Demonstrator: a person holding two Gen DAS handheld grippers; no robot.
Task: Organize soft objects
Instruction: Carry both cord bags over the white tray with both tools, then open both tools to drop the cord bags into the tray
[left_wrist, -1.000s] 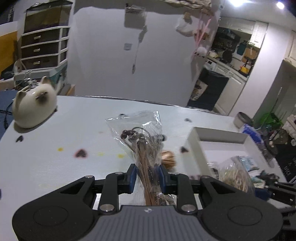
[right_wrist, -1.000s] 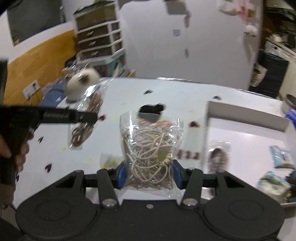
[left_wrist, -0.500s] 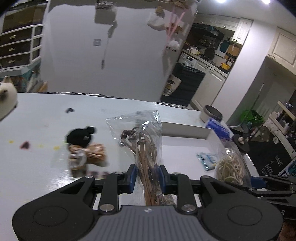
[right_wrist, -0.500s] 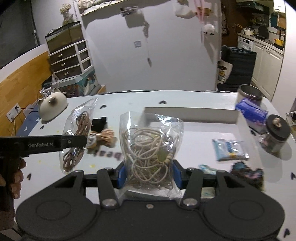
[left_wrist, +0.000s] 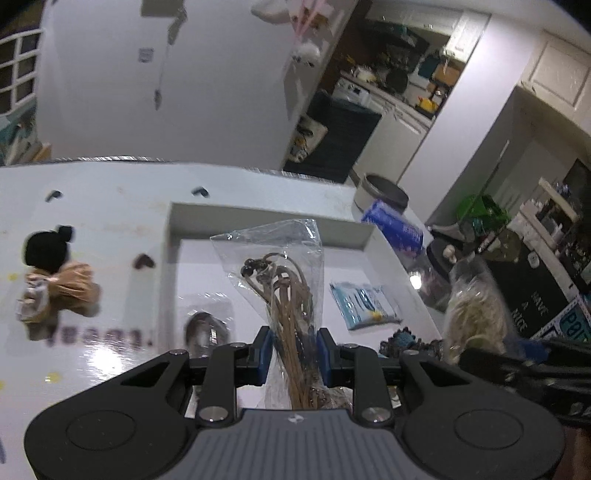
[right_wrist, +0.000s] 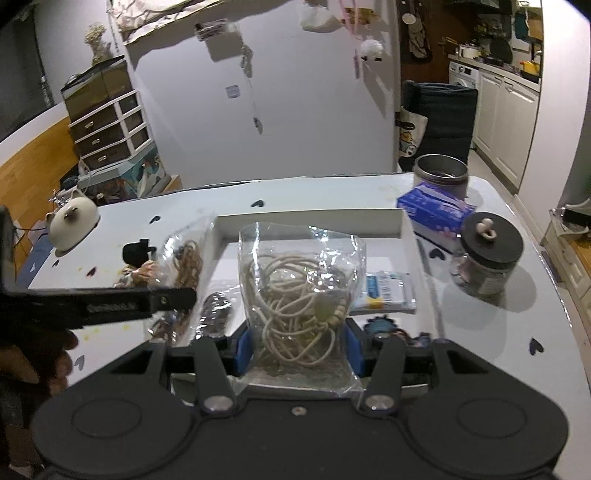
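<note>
My left gripper (left_wrist: 293, 349) is shut on a clear bag of brown cords (left_wrist: 284, 291), held above the white tray (left_wrist: 266, 221). My right gripper (right_wrist: 298, 349) is shut on a clear bag of cream cords (right_wrist: 301, 295), also over the tray (right_wrist: 310, 220). In the right wrist view the left gripper and its brown bag (right_wrist: 181, 273) are at the left. In the left wrist view the cream bag (left_wrist: 474, 314) is blurred at the right. In the tray lie a small bag with a dark coil (left_wrist: 205, 328), a blue packet (left_wrist: 364, 304) and a dark blue knitted piece (left_wrist: 406, 341).
On the white table left of the tray lie a black soft item (left_wrist: 46, 249) and a tan bundle (left_wrist: 61, 295). A blue tissue pack (right_wrist: 436, 212), a metal cup (right_wrist: 441, 173) and a dark-lidded jar (right_wrist: 487, 254) stand to the right. A white cat-shaped figure (right_wrist: 72, 221) sits far left.
Both grippers have carried their bags to the right, from over the bare table to above the tray. The cat figure has left the left wrist view.
</note>
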